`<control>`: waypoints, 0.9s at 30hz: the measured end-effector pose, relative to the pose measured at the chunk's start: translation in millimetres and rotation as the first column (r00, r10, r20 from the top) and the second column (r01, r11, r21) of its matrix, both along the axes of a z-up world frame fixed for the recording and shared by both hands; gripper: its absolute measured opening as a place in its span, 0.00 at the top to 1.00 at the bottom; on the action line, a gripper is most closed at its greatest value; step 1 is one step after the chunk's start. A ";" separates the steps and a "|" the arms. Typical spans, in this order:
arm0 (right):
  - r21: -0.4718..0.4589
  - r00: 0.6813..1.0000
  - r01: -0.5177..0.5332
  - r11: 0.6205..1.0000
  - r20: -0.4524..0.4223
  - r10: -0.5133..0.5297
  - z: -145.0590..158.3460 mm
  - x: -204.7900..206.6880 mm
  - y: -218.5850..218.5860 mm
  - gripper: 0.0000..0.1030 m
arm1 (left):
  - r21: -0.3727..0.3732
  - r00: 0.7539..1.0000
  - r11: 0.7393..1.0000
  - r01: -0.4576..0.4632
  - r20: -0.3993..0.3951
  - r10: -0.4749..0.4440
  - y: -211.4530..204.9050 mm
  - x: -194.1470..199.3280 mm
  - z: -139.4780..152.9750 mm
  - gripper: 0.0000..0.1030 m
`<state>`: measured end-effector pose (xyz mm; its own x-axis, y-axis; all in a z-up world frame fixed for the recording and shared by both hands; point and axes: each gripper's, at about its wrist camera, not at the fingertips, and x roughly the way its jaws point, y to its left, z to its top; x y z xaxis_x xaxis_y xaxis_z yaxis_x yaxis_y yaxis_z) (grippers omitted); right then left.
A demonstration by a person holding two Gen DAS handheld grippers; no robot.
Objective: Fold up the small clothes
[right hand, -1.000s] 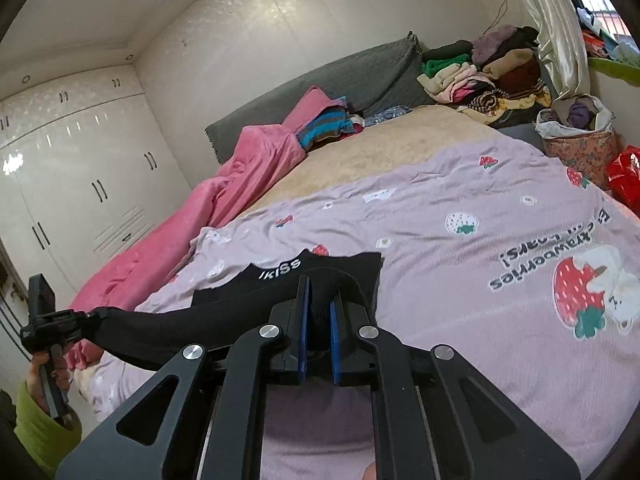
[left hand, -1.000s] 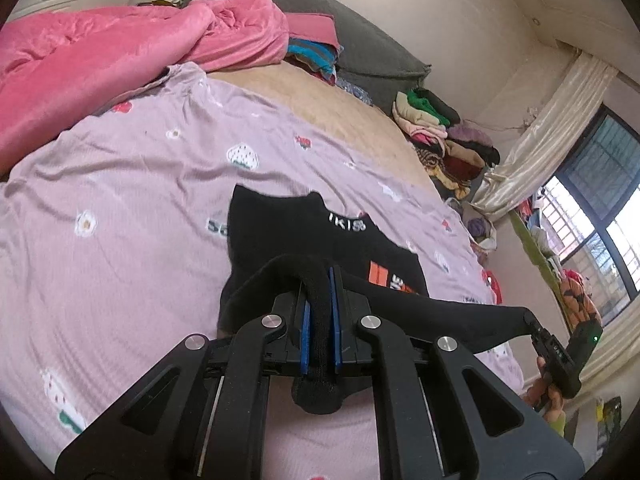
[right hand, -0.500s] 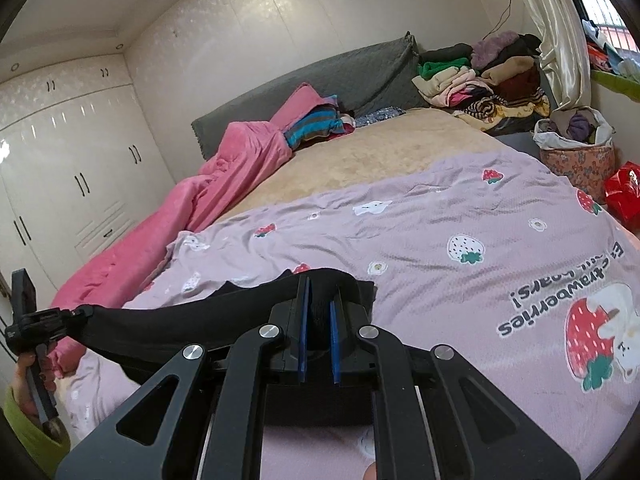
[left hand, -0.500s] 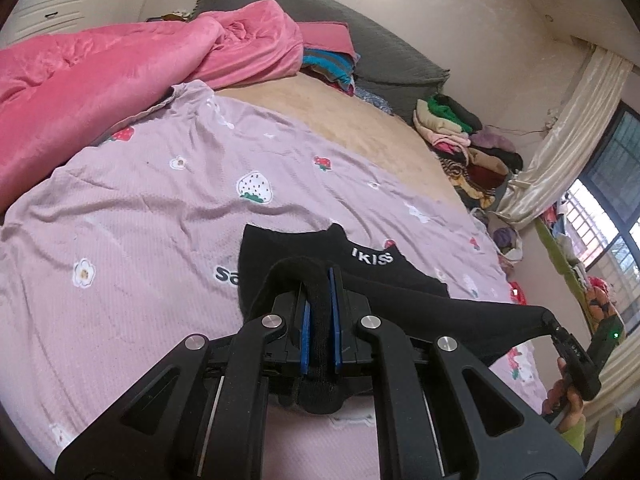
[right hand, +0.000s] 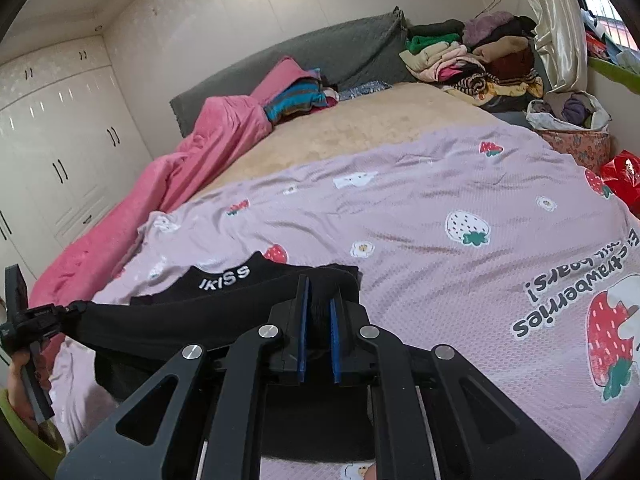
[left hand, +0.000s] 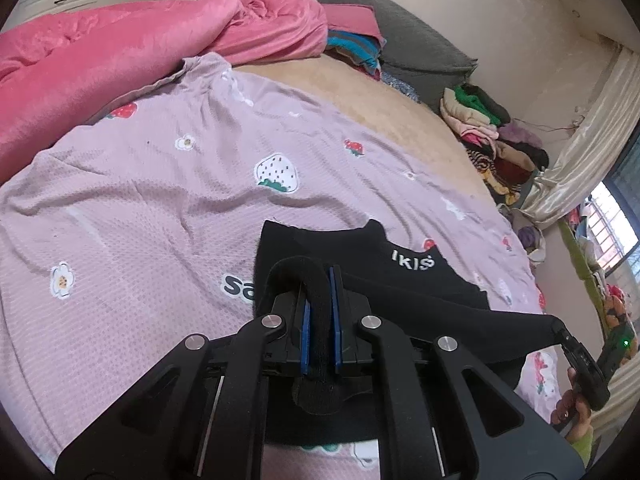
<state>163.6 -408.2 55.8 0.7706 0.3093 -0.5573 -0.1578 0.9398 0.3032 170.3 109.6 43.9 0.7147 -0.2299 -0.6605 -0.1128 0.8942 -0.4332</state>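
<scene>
A small black garment (left hand: 400, 280) with white lettering on its waistband lies on the lilac strawberry-print sheet (left hand: 140, 200), its near edge lifted and stretched between both grippers. My left gripper (left hand: 319, 276) is shut on one corner, black cloth bunched between the blue pads. My right gripper (right hand: 319, 292) is shut on the other corner of the same black garment (right hand: 224, 280). Each view shows the other gripper at the far end of the taut edge: the right gripper (left hand: 560, 330) and the left gripper (right hand: 68, 308), held in a hand with a green sleeve.
A pink blanket (left hand: 120, 44) is heaped along the bed's left side. Folded clothes (right hand: 300, 96) sit by the grey headboard (right hand: 340, 52). A pile of clothes (right hand: 472, 56) and a filled basket (right hand: 572, 120) stand near the curtain. White wardrobes (right hand: 52, 140) line the left wall.
Both grippers have carried the held edge forward over the garment and lower toward the sheet. The orange print on the cloth is now covered. Both grips are unchanged.
</scene>
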 end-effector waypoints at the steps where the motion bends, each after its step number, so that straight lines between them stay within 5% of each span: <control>1: -0.010 1.000 0.002 1.000 -0.006 -0.002 -3.6 2.9 2.0 0.92 | 0.005 1.000 1.000 0.000 -0.005 0.000 -0.3 3.1 -3.3 0.97; 4: -0.023 1.000 0.011 1.000 -0.022 -0.011 -10.8 8.2 5.7 0.91 | 0.009 1.000 1.000 -0.004 -0.010 0.004 -0.8 7.7 -10.9 0.95; 6: -0.024 0.999 0.019 1.000 -0.033 -0.020 -14.3 10.0 6.7 0.81 | 0.000 1.000 1.000 -0.002 -0.014 0.002 -2.1 8.3 -13.6 0.93; 8: -0.030 0.999 0.034 0.999 -0.023 -0.034 -15.0 9.0 7.5 0.72 | 0.000 1.000 1.000 -0.001 -0.011 0.001 -3.3 5.9 -14.0 0.85; 10: -0.025 0.999 0.036 0.999 -0.019 -0.036 -15.2 8.2 6.7 0.70 | -0.001 1.000 1.000 -0.013 0.004 0.013 -2.1 1.2 -11.0 0.66; 16: -0.060 1.000 0.020 0.998 0.003 -0.020 -13.1 -0.7 11.2 0.57 | 0.057 0.998 0.998 -0.014 0.060 0.011 -8.2 -13.8 4.1 0.47; 24: -0.169 0.997 -0.071 0.983 0.024 0.076 -16.8 -20.6 36.3 0.52 | 0.177 0.995 0.981 0.084 0.038 -0.092 -46.1 -36.3 -6.3 0.48; 27: -0.182 0.994 -0.100 0.978 0.015 0.104 -20.5 -26.2 42.3 0.53 | 0.215 0.992 0.969 0.123 0.008 -0.128 -57.7 -41.3 -16.7 0.66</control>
